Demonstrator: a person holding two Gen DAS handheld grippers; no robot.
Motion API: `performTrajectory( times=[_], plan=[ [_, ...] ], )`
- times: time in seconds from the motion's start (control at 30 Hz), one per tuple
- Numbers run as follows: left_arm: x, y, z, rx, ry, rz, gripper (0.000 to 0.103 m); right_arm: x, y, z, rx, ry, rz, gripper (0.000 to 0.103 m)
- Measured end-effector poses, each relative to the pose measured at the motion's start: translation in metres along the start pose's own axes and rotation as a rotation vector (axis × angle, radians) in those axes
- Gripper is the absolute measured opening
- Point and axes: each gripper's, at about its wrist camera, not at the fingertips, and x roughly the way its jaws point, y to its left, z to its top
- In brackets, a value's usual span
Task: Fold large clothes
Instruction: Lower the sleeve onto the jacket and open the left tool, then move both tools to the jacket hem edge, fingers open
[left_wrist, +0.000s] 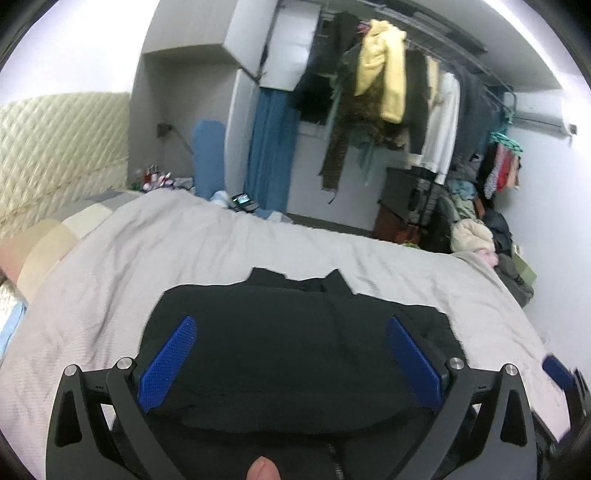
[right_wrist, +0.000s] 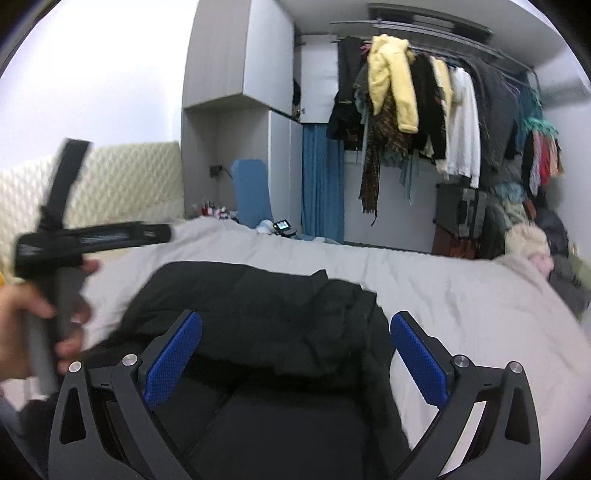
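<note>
A bedroom seen from two cameras, each mounted on a hand-held gripper and looking along its two blue-padded fingers.

In the left wrist view, the left gripper (left_wrist: 291, 356) has its jaws spread wide with nothing between the pads; it grasps nothing. Beyond and below it a black garment (left_wrist: 295, 332) lies on a pale grey bedspread (left_wrist: 184, 251), near the camera's edge of the bed and roughly in the middle of it. The garment looks folded into a compact, rounded block, with a collar or flap poking up at its far edge (the fabric is too dark to make out seams clearly). A fingertip (left_wrist: 263, 468) shows at the bottom edge of the frame.

In the right wrist view, the right gripper (right_wrist: 295, 360) likewise stands wide open and empty, above the same black garment (right_wrist: 266, 314), which looks puffy here, with bunched folds on its right side. At the left, blurred, a person's hand (right_wrist: 26, 317) holds the handle of the other gripper.

Behind the bed stand a quilted cream headboard (right_wrist: 129, 184), a grey wardrobe (right_wrist: 240, 55), a blue curtain (right_wrist: 321, 184), and a crowded clothes rail with a yellow jacket (right_wrist: 393, 81).
</note>
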Motion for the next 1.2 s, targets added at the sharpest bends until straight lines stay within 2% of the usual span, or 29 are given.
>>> performTrajectory(
  times=[0.07, 0.17, 0.27, 0.33, 0.53, 0.63, 0.93, 1.07, 1.2],
  plan=[
    [0.013, 0.016, 0.004, 0.001, 0.016, 0.026, 0.103, 0.026, -0.001, 0.005, 0.001, 0.021, -0.001, 0.103],
    [0.039, 0.036, 0.004, -0.003, 0.036, 0.083, 0.103, 0.060, -0.006, 0.007, 0.028, 0.031, 0.058, 0.103],
    [0.070, 0.046, -0.005, -0.005, 0.093, 0.106, 0.103, 0.092, -0.010, 0.005, 0.050, 0.060, 0.038, 0.102],
    [0.089, 0.051, -0.014, -0.012, 0.134, 0.111, 0.103, 0.117, -0.013, 0.000, 0.066, 0.103, 0.028, 0.094],
    [0.139, 0.053, -0.044, 0.001, 0.206, 0.139, 0.103, 0.168, -0.009, -0.023, 0.006, 0.201, 0.004, 0.093],
    [0.150, 0.052, -0.051, 0.014, 0.184, 0.142, 0.103, 0.178, -0.010, -0.034, 0.020, 0.208, 0.006, 0.094],
    [0.179, 0.052, -0.069, 0.044, 0.189, 0.152, 0.103, 0.205, -0.010, -0.055, 0.014, 0.227, -0.010, 0.097],
    [0.183, 0.048, -0.072, 0.067, 0.239, 0.162, 0.103, 0.208, -0.010, -0.057, 0.017, 0.268, -0.010, 0.098],
    [0.165, 0.045, -0.059, 0.052, 0.272, 0.159, 0.103, 0.191, -0.011, -0.045, 0.032, 0.329, 0.013, 0.097]
  ],
)
